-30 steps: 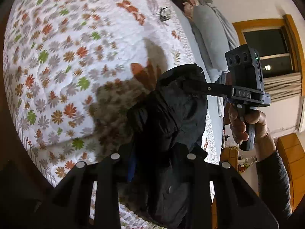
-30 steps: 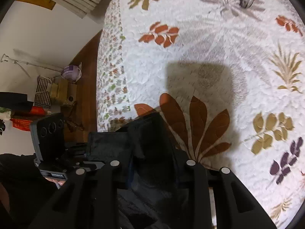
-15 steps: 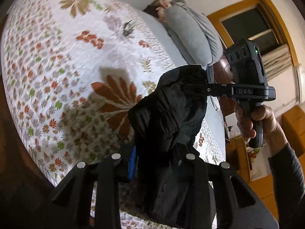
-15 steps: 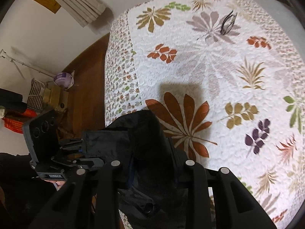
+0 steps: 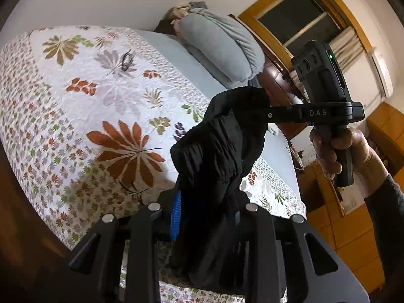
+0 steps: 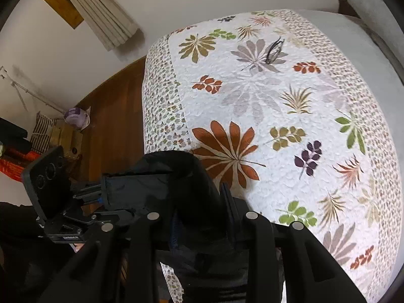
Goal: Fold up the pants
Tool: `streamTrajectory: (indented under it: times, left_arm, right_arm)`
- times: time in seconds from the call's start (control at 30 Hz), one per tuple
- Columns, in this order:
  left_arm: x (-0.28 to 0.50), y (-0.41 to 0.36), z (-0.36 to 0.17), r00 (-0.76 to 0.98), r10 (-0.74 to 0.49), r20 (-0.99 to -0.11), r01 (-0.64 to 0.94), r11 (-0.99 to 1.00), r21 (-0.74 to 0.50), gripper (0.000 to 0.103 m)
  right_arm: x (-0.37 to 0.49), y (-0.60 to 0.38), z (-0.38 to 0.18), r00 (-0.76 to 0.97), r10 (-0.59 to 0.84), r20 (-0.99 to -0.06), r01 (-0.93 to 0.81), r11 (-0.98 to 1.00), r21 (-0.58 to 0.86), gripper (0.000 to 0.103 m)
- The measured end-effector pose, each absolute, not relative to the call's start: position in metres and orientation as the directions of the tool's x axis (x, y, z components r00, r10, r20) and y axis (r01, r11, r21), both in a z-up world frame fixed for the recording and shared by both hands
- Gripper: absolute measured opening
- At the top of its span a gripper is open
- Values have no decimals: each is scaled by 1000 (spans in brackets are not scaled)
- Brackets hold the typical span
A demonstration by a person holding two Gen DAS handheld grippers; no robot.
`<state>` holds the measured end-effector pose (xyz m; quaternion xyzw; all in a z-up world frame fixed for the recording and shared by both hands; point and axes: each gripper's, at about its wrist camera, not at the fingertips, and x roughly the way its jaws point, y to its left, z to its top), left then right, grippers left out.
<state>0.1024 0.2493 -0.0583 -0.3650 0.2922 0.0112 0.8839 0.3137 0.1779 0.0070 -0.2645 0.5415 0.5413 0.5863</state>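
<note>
The black padded pants [image 5: 217, 151] hang bunched in the air between both grippers, above the near edge of the bed. My left gripper [image 5: 202, 209] is shut on one part of the pants. My right gripper [image 6: 199, 212] is shut on another part of the pants [image 6: 171, 181]. In the left wrist view the right gripper [image 5: 262, 115] pinches the cloth's upper end, held by a hand. In the right wrist view the left gripper [image 6: 101, 194] grips the cloth at the left. The pants' lower part is hidden behind the fingers.
The bed's floral quilt [image 6: 265, 116] spreads below, with a pair of glasses [image 6: 274, 49] lying on it far off. A grey pillow [image 5: 222, 48] lies at the bed's head. Wooden floor [image 6: 113, 116] and clutter are at the left; a window [image 5: 298, 20] and wooden cabinets at the right.
Both grippers have risen with the pants, away from the quilt. The bed now looks farther and more of the room shows. The pants' shadow on the quilt has shrunk.
</note>
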Motion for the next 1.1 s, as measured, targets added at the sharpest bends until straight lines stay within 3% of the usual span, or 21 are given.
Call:
streamTrajectory:
  times: [1.1]
  left_arm:
    - [95,135,10,826,-223,-517,-45,889,-455,26]
  right_arm:
    - [286,37,72,-9,465,-885,-896,388,213,29]
